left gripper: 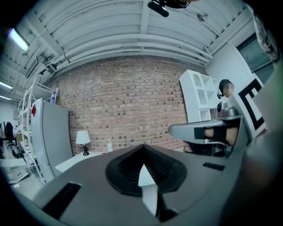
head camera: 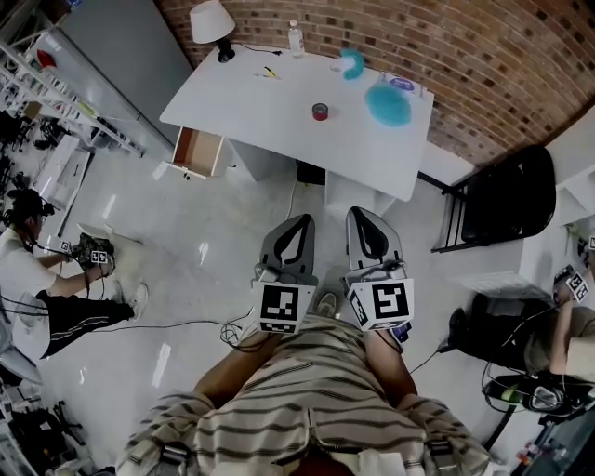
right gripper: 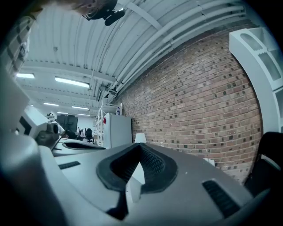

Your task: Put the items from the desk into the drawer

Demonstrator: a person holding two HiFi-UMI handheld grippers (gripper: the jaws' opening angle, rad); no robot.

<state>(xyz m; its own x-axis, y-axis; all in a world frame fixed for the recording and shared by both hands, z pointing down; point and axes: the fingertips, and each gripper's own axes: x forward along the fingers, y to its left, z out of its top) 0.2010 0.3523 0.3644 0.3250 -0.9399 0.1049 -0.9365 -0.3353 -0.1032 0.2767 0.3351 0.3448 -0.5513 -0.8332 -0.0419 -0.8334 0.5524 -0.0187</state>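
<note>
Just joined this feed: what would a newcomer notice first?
The left gripper and right gripper sit side by side at the centre of the head view, jaws shut and empty. Beyond them, the white desk by the brick wall carries a bright teal fluffy thing at its right end, and its drawer hangs open at the left.

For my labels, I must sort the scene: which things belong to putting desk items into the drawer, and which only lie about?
Job: desk, open drawer, red tape roll, clear bottle, teal round item.
Lying about: black chair; probably the lamp.
</note>
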